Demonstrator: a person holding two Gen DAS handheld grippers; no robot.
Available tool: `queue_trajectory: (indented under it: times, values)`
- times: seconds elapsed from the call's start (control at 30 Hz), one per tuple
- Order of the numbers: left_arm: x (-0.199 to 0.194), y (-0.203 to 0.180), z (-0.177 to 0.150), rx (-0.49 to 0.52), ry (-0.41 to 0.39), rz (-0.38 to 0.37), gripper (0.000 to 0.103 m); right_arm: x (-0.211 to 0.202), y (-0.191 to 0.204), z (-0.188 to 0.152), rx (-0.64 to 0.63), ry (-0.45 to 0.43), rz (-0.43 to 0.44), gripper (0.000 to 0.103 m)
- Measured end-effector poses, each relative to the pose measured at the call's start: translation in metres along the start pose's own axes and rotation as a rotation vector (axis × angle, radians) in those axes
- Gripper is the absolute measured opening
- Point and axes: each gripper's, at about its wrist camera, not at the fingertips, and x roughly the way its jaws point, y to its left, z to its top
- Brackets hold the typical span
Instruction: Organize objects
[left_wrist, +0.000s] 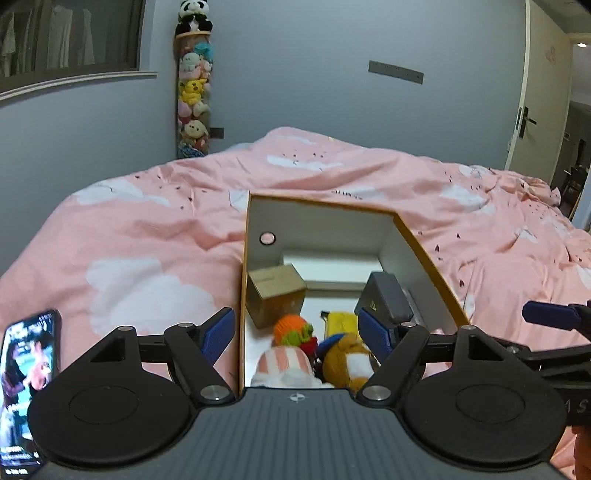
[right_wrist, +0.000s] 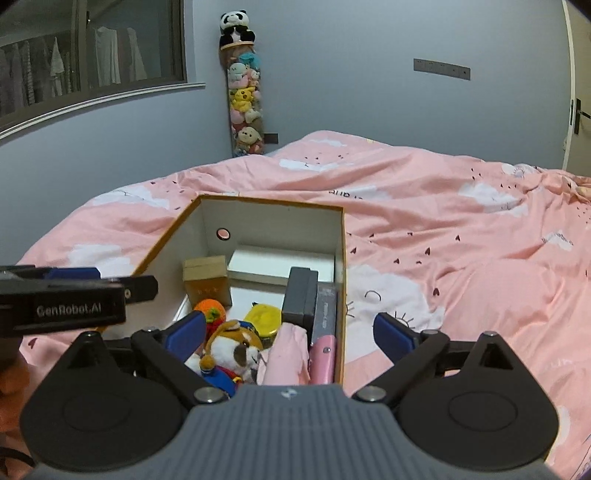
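Clearly, left tool (right_wrist: 62, 295) (marked "GenRobot.AI"), beside box (right_wrist: 341, 236)

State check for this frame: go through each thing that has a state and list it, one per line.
Left gripper: open, holding nothing.
Right gripper: open, holding nothing.
Storage box: lidless, upright on the bed, partly filled.
Small cardboard box: closed, tilted inside the storage box.
Phone: screen lit, lying on the bedspread.
Door: ajar.

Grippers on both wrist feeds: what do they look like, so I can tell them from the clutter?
Both match: the left gripper and right gripper have blue ribbed finger pads on black linkage arms with silver pivot bolts, round black discs either side, and a grey ribbed body. White "GenRobot.AI" lettering marks the left gripper's side.
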Motion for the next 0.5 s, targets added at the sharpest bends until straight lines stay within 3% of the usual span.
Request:
queue_trajectory:
  times: [0.5]
  values:
    - [0.006,-0.001,-0.019,0.02,0.11,0.039,0.089,0.012,0.01,-0.015,-0.026,0.075,-0.006,0.098]
